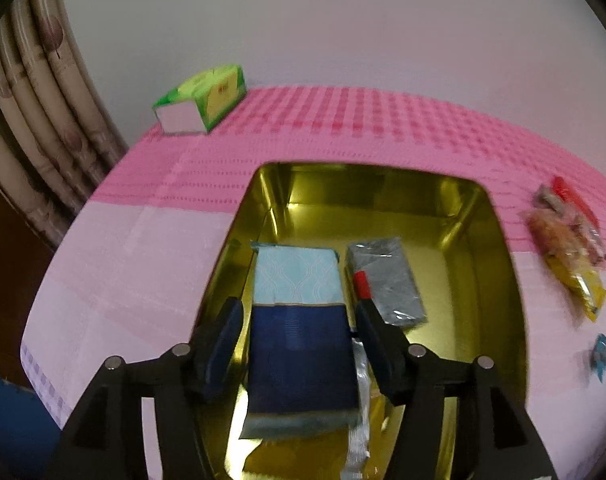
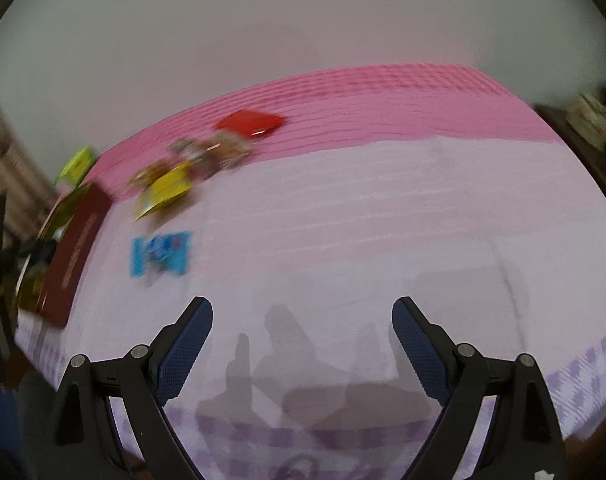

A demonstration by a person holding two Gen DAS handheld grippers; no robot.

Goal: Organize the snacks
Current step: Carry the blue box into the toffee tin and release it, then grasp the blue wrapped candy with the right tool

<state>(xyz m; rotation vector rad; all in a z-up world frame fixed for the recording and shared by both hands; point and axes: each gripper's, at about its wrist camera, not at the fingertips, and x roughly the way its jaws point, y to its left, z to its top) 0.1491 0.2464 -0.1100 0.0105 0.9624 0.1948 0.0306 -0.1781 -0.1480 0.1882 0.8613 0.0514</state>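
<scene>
My left gripper (image 1: pixel 299 312) hangs over the open gold tin (image 1: pixel 499 248), its fingers on either side of a dark blue and pale blue packet (image 1: pixel 299 320); I cannot tell whether they touch it. A silver packet with a red end (image 1: pixel 387 276) lies in the tin beside it. My right gripper (image 2: pixel 302 312) is open and empty above the pale cloth. Loose snacks lie on the table: a small blue packet (image 2: pixel 161 254) (image 1: pixel 601 354), a yellow bag (image 2: pixel 165 192) (image 1: pixel 583 284), a clear bag of brown snacks (image 2: pixel 211 154) and a red packet (image 2: pixel 250 122).
A green tissue box (image 1: pixel 207 98) stands at the table's far left corner. The tin's dark red outer side (image 2: pixel 77 248) shows at the left of the right wrist view. A pink and white checked cloth (image 2: pixel 363 220) covers the table. Curtains (image 1: pixel 31 100) hang at the left.
</scene>
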